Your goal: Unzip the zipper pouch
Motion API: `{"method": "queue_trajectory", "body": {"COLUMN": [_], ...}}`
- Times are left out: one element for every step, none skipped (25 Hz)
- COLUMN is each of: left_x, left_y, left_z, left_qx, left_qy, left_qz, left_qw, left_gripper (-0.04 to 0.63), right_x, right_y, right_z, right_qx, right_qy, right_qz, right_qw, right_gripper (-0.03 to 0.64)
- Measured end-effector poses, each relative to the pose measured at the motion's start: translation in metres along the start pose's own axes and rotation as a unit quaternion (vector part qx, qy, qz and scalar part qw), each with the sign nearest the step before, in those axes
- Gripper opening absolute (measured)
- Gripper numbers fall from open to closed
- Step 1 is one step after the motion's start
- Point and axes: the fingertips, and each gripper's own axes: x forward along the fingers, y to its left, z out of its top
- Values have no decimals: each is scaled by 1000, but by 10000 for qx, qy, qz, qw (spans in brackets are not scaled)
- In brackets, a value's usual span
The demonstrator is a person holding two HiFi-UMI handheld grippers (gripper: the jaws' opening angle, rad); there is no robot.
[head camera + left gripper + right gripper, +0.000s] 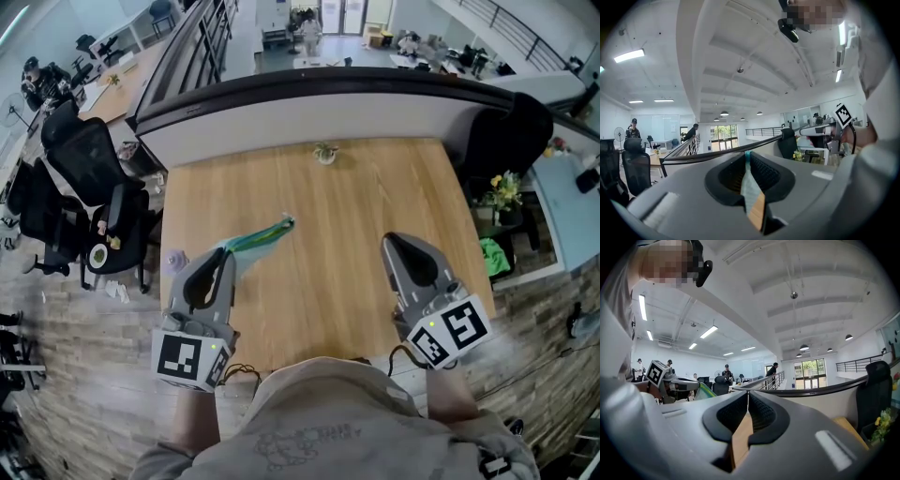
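A teal-green zipper pouch point(261, 238) lies slantwise on the wooden table point(356, 187), its far end pointing up and right. My left gripper point(225, 251) is shut on the pouch's near end; in the left gripper view a thin strip of pale teal fabric point(749, 187) is pinched between the jaws. Over the table's right side my right gripper point(392, 241) hovers shut with nothing in it; its own view shows only bare table wood through the slit between the jaws point(748, 397). From there the pouch point(704, 391) shows as a green edge at the left.
A small potted plant point(325, 152) stands at the table's far edge against a curved partition point(328, 103). Black office chairs point(89, 178) crowd the left side. Another dark chair point(511, 131) and yellow flowers point(506, 190) are at the right.
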Motion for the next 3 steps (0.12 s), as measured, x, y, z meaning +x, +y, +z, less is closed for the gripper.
{"method": "queue_trajectory", "body": {"left_x": [0,0,0], "left_y": [-1,-1,-2], "left_z": [0,0,0], "left_qx": [-8,-16,-26], "left_qy": [-1,2,7], "left_qz": [-14,-30,-46], "left_qw": [10000,10000,10000], "left_gripper": [34,34,34], "right_x": [0,1,1], "right_y": [0,1,1], "right_z": [0,-1,-1], "right_qx": [-2,0,2], "right_qy": [6,13,21], "right_qz": [5,9,12], "right_qw": [10000,10000,10000], "right_gripper": [15,15,15]}}
